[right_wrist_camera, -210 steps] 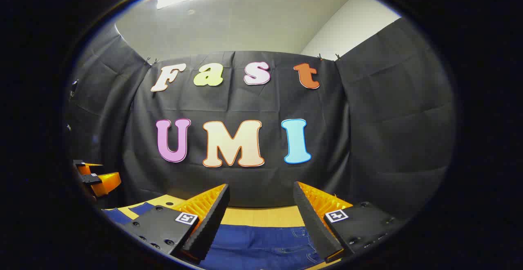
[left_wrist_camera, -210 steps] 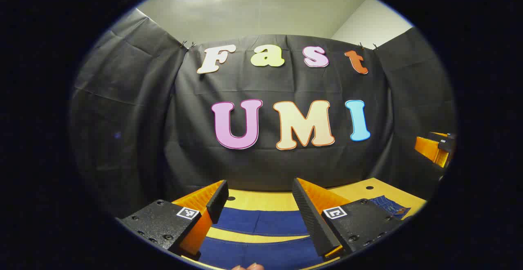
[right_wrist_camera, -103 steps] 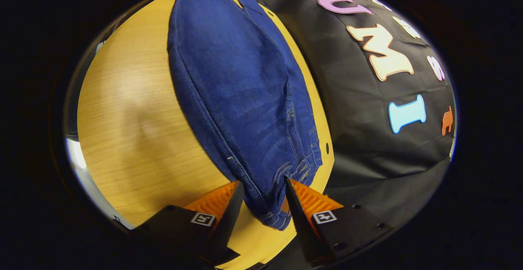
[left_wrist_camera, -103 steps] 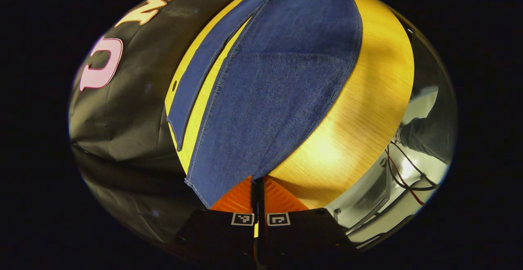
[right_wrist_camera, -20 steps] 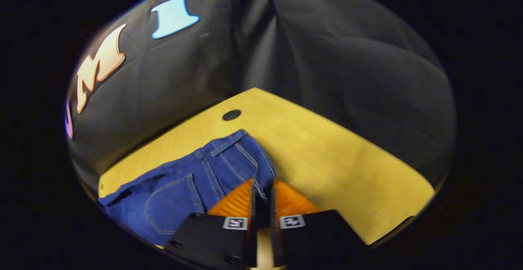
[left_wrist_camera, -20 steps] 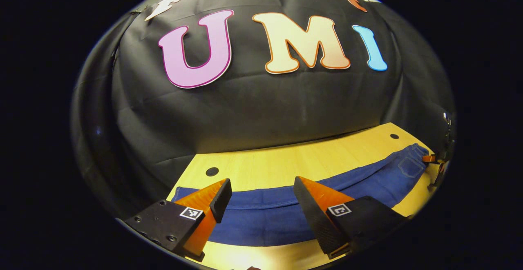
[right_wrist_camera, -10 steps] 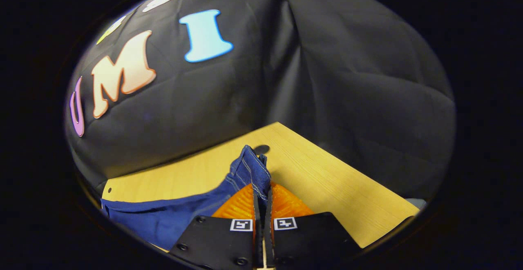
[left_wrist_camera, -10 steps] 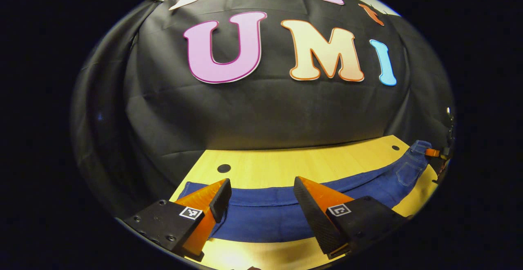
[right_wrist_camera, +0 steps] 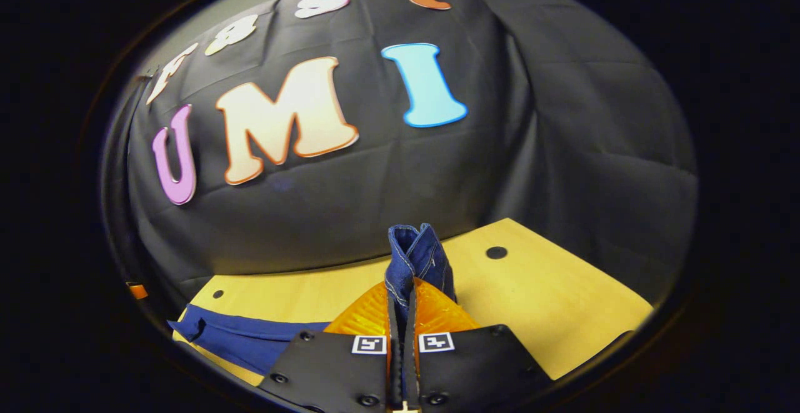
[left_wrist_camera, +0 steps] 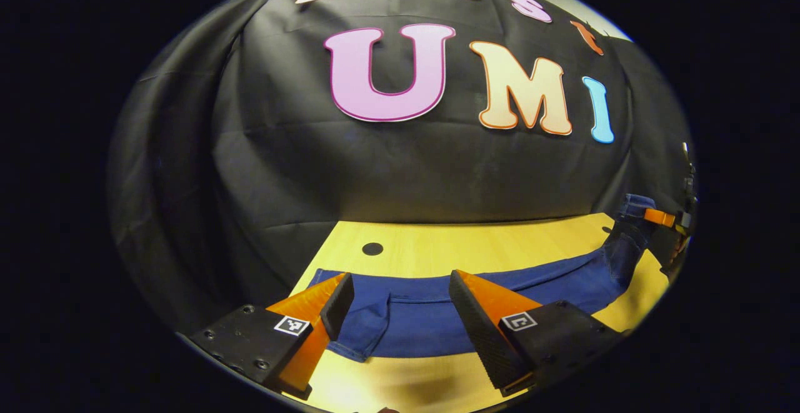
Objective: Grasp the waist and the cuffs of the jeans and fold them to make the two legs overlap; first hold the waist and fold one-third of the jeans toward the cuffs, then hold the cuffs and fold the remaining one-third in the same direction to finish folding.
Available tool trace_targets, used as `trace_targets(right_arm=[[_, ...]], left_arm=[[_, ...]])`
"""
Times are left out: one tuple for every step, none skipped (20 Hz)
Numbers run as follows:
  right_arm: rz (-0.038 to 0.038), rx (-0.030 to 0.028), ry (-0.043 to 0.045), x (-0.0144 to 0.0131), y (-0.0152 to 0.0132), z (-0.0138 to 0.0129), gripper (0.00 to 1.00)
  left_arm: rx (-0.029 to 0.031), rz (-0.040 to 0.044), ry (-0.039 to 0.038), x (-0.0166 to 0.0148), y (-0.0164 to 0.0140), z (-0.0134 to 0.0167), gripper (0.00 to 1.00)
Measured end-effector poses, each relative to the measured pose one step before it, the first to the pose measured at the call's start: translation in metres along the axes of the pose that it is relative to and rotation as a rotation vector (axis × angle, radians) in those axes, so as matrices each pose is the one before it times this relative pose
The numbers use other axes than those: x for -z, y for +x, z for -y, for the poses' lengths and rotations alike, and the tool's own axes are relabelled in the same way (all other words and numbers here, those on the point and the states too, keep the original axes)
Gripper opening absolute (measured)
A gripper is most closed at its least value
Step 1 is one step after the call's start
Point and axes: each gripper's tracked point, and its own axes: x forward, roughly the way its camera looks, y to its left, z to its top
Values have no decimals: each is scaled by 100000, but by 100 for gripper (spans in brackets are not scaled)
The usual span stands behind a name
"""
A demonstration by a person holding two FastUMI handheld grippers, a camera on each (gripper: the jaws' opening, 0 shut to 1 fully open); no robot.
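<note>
1. Right gripper view: the right gripper (right_wrist_camera: pixel 400 313) is clamped on the waist (right_wrist_camera: pixel 415 257) of the jeans (right_wrist_camera: pixel 244 338), a bunch of denim standing up between its closed fingers above the wooden table (right_wrist_camera: pixel 562 300).
2. Left gripper view: the left gripper (left_wrist_camera: pixel 397 303) hangs with fingers spread wide over the cuffs (left_wrist_camera: pixel 356 332), gripping nothing.
3. The jeans (left_wrist_camera: pixel 500 300) stretch across the table (left_wrist_camera: pixel 469 250) to the lifted waist at far right.

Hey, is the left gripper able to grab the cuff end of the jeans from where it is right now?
Probably yes. The left gripper is open, with the cuff end of the jeans lying flat on the table between its fingers, nothing in between.
</note>
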Motion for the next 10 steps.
trace_targets(right_arm=[[-286,-1504,-1811,354,-174,-1689,5],[-154,-1993,-1203,378,-59,-2069,5],[-574,-2047,-263,442,-59,-1717,1],[-407,-1801,295,528,-139,-1598,4],[27,-1626,26,246,-86,-1444,4],[347,-1277,98,378,-8,-1393,4],[310,-950,379,152,-20,-1093,4],[-401,-1383,854,527,144,-1087,5],[62,-1342,553,339,221,-1077,4],[-982,-1584,417,767,214,-1178,5]], left_arm=[[-261,-346,-241,252,-389,-911,95],[-120,-275,-398,273,-324,-832,95],[48,58,-486,290,-244,-731,95],[139,-141,-450,342,-133,-845,95],[97,-313,-222,312,-116,-723,95],[36,-194,-204,189,-139,-746,95],[424,-265,-182,36,-35,-546,95],[345,-590,41,317,-10,-641,95],[540,-469,251,185,-27,-633,95],[465,-258,529,29,80,-560,95]])
